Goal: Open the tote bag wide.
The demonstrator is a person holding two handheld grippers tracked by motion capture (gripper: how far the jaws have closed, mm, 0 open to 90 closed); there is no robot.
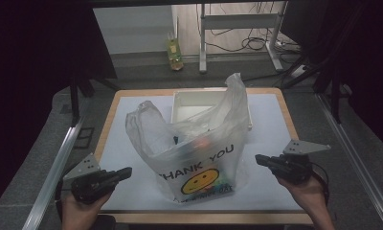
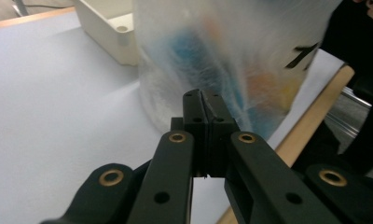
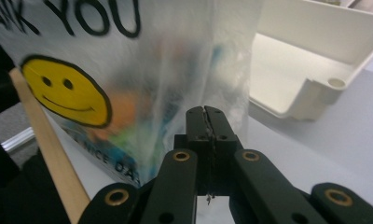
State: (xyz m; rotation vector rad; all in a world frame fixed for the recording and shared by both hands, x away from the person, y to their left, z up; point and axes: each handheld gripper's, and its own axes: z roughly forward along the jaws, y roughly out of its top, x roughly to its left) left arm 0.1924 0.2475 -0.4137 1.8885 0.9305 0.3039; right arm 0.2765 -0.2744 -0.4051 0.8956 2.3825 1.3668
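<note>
Risk of tipping the plastic bag (image 1: 194,148), standing free mid-surface (image 1: 266,120) before the white tray (image 1: 189,103), if nudged by the left hand-held gripper (image 1: 125,173) or right hand-held gripper (image 1: 261,159), both empty, jaws closed.

The clear plastic bag (image 1: 199,158) carries "THANK YOU" in black capitals above a yellow smiley face (image 1: 199,183). Beneath the face runs a smaller line of blue print, of which the right gripper view gives only "NICE DA" (image 3: 112,161); the rest is cut off or blurred.
</note>
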